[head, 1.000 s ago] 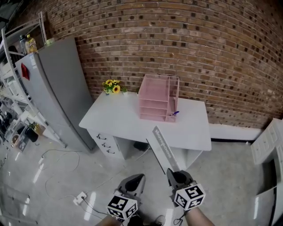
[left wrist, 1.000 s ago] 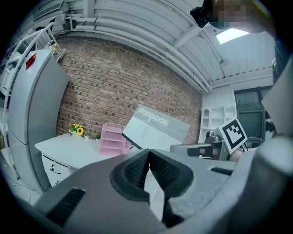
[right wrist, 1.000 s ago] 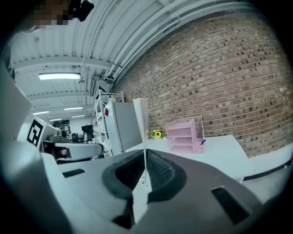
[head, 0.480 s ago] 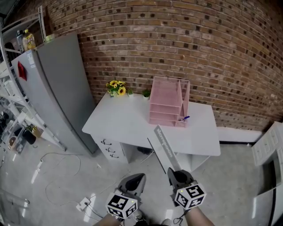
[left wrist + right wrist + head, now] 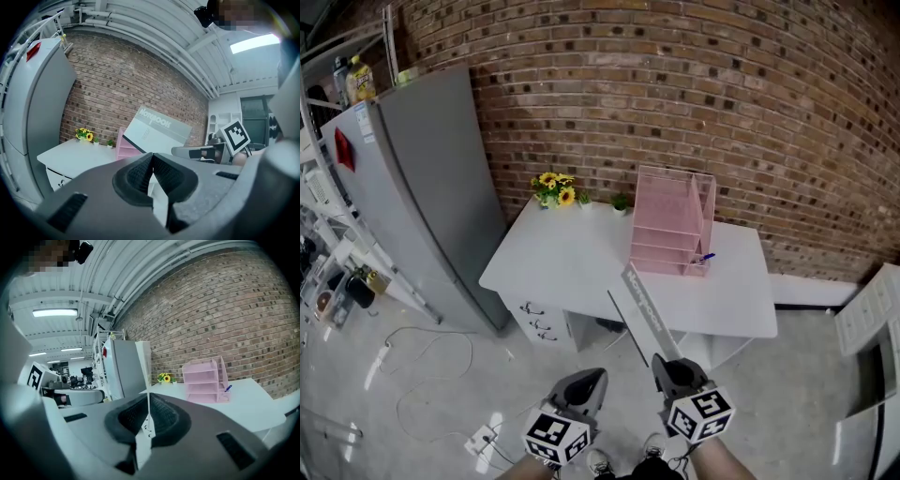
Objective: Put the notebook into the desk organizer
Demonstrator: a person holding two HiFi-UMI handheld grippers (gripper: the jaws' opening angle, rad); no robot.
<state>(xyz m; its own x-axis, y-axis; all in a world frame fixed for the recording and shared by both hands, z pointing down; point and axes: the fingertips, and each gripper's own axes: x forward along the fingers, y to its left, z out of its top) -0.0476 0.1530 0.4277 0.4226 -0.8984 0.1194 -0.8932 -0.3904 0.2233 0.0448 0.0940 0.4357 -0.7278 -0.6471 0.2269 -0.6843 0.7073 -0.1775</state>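
Observation:
In the head view my right gripper (image 5: 667, 367) is shut on the lower end of a grey notebook (image 5: 642, 314), which slants up and to the left above the floor. In the right gripper view the notebook (image 5: 148, 413) shows edge-on, pinched between the pads. My left gripper (image 5: 589, 380) hangs beside it, shut and holding nothing; its view shows the notebook's cover (image 5: 157, 133). The pink desk organizer (image 5: 672, 222) stands upright on the white desk (image 5: 572, 262) ahead, near the brick wall, well beyond both grippers.
A tall grey fridge (image 5: 422, 187) stands left of the desk, with shelving (image 5: 323, 234) further left. Sunflowers (image 5: 555, 187) and a small plant (image 5: 622, 202) sit at the desk's back edge. A blue pen (image 5: 705, 257) lies by the organizer. Cables and a power strip (image 5: 483, 436) lie on the floor.
The desk, organizer and fridge have slid to the right in the head view as the camera moved. Both grippers and the notebook keep the same pose.

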